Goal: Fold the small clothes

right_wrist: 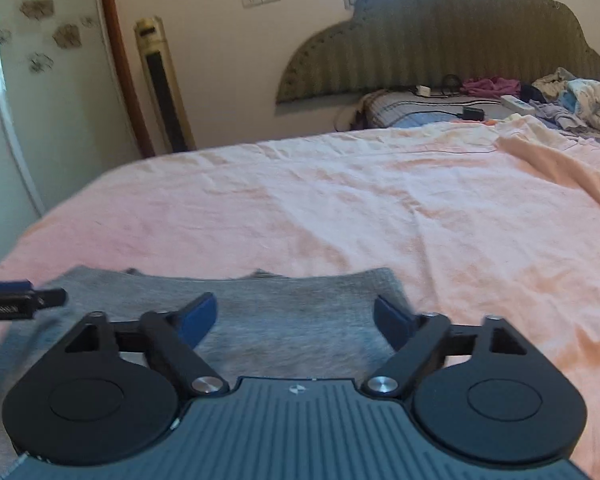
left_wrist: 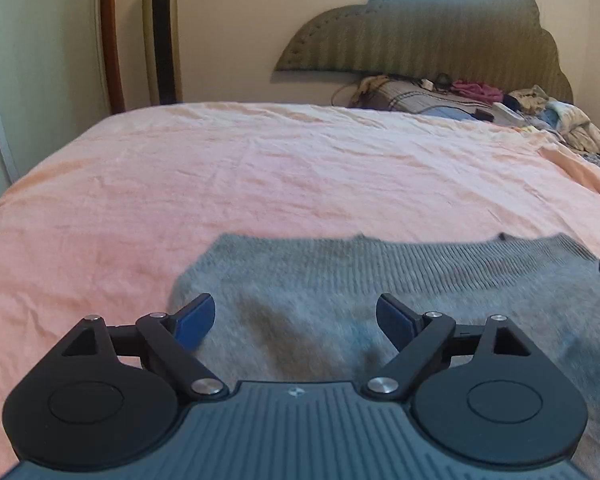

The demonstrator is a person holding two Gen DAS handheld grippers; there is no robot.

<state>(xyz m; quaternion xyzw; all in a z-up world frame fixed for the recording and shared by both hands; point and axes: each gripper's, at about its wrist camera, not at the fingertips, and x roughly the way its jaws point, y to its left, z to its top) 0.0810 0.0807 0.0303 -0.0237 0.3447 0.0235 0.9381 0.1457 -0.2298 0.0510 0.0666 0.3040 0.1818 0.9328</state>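
The gray knit top (left_wrist: 380, 304) lies flat on the bed, in the lower middle and lower right of the left wrist view and in the lower left and middle of the right wrist view. It looks soft and floppy, light to lift, and a bit fuzzy, so it should not slip much. It will bend anywhere and will not break. Its far edge has a ribbed band with small bumps where layers meet, so it may already be folded over once; I cannot be sure.

The left gripper (left_wrist: 296, 320) has let go: its 2 blue pads stand wide apart with only gray cloth below them, nothing pinched. The right gripper (right_wrist: 296, 320) is spread wide too and grasps nothing. Both hang just over the near part of the top.

A good place to take hold would be a corner or the thick ribbed edge, 1 claw on each side, so the cloth lifts evenly and does not sag in the middle.

The pink sheet (left_wrist: 260, 168) is soft and wrinkled, so the top may drag on it. A padded headboard (left_wrist: 440, 28) fills the upper right. A messy pile of clothes (right_wrist: 572, 100) sits at the right, well apart from the top. A tall fan (left_wrist: 161, 32) stands at the upper left.
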